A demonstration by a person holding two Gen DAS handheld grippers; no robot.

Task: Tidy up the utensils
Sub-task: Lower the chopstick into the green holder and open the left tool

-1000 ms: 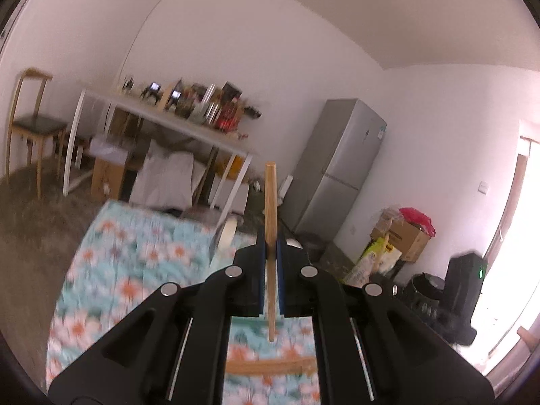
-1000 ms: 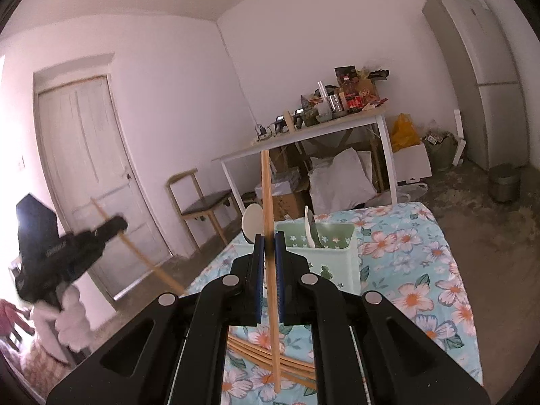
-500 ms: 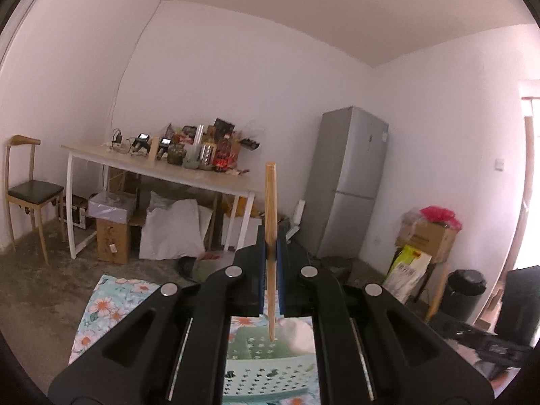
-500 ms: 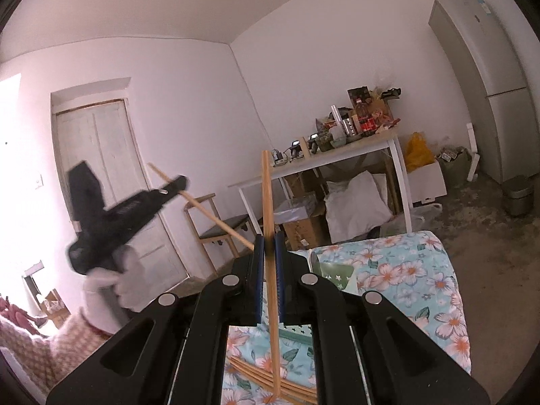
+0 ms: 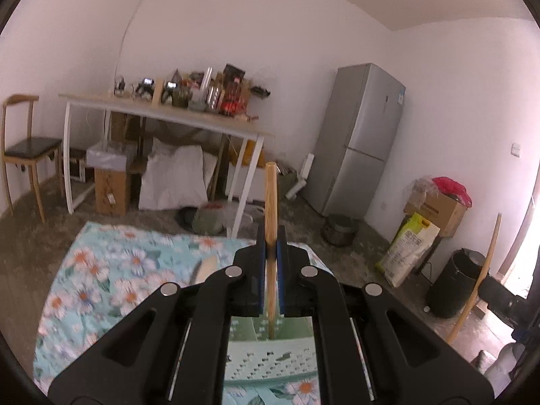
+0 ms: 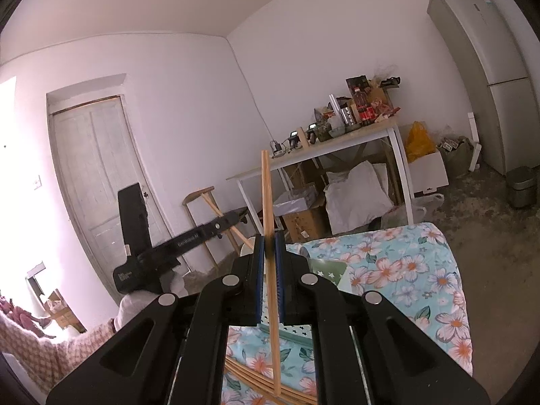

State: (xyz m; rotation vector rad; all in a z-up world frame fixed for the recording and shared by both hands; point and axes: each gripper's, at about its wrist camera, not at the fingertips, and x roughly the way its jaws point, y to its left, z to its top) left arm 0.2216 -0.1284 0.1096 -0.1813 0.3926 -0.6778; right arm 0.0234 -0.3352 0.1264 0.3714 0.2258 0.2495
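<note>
From the left wrist, the left gripper is clenched on a single wooden chopstick standing nearly upright, its lower tip hanging over the mint-green perforated utensil basket on the floral tablecloth; a pale spoon shows just left of the fingers. Only this view catches the far chopstick at the right edge. From the right wrist, the right gripper grips its own chopstick, also nearly upright, above loose chopsticks lying on the cloth. This view alone shows the left gripper from outside, a gloved hand beneath it and a checked sleeve.
</note>
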